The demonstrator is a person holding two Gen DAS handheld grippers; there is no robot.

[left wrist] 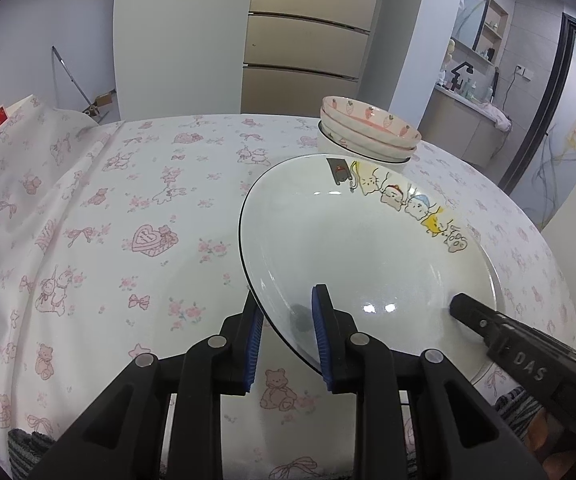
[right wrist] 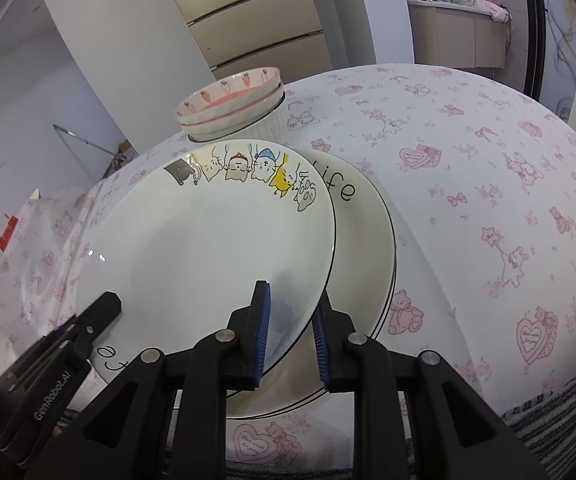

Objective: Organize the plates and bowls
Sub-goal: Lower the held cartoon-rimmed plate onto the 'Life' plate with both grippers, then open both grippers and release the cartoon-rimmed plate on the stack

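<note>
Both grippers, left (left wrist: 288,332) and right (right wrist: 288,332) | jaws gripped white round cat-picture plate (right wrist: 208,240) above larger lettered plate (right wrist: 367,248) | risk: uneven release chips rims.

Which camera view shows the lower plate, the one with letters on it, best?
The right wrist view. There the lettered plate shows its right rim and the word "life" beside the cat plate lying over it. In the left wrist view the cat plate covers it almost fully; at most a sliver shows at lower right.
</note>
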